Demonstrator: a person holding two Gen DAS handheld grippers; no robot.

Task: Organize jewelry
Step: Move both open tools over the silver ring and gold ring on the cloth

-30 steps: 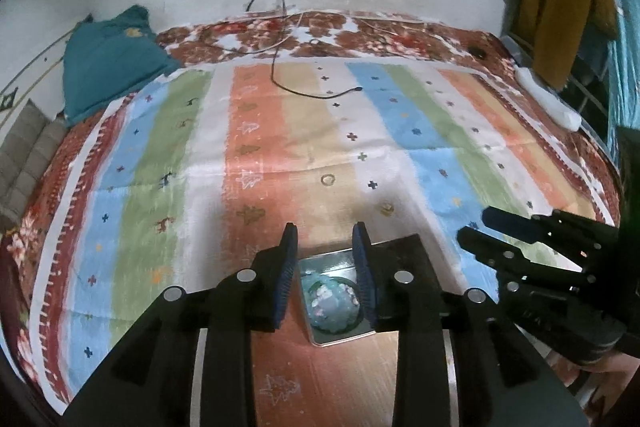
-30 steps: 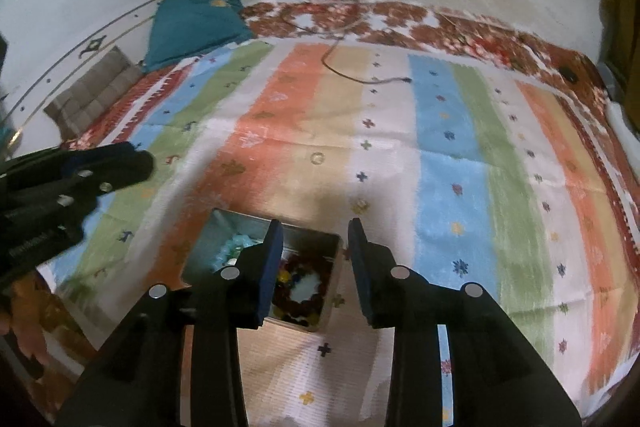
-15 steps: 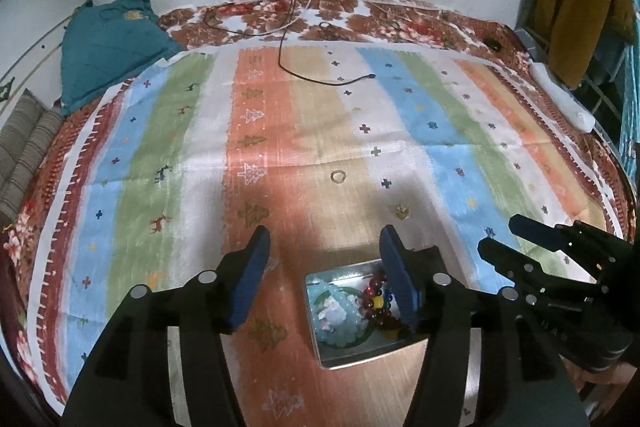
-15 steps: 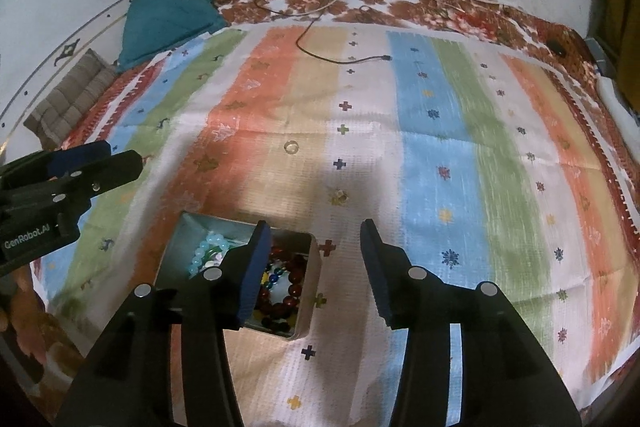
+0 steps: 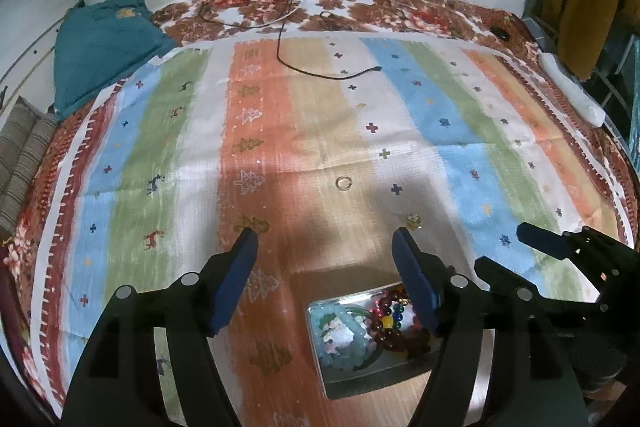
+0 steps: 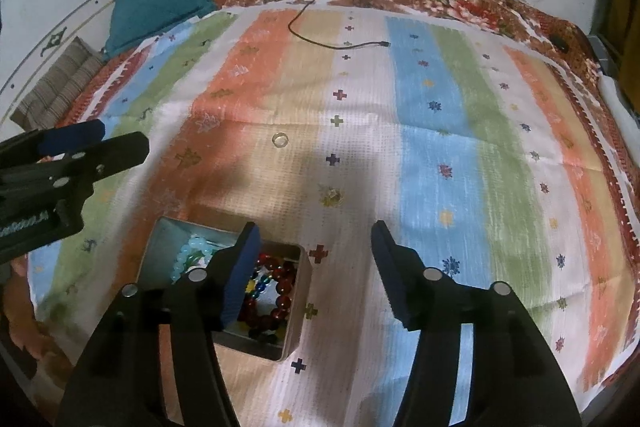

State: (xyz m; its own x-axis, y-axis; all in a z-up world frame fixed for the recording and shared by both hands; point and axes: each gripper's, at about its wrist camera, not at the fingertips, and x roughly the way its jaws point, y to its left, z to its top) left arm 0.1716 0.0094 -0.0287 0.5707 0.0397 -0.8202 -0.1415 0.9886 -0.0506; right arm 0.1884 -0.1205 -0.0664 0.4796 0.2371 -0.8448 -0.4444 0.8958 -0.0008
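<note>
A small metal box (image 5: 344, 387) (image 6: 298, 311) lies on the striped bedsheet and holds a pale blue bead bracelet (image 5: 340, 339) (image 6: 186, 255) and dark red and coloured bead bracelets (image 5: 394, 327) (image 6: 276, 291). A small ring (image 5: 343, 183) (image 6: 279, 139) lies on the sheet beyond the box. A small gold piece (image 5: 414, 221) (image 6: 332, 195) lies to its right. My left gripper (image 5: 325, 247) is open and empty above the box. My right gripper (image 6: 314, 241) is open and empty just right of the box.
A black charging cable (image 5: 320, 73) (image 6: 332, 45) trails from the wall onto the sheet. A teal cloth (image 5: 104, 39) (image 6: 160, 1) lies at the far left. A striped cushion (image 6: 56, 87) sits at the left edge. A white bar (image 5: 572, 91) lies at the right edge.
Both grippers have opened wide and drawn back and up from the box. The beads stay in the box.
</note>
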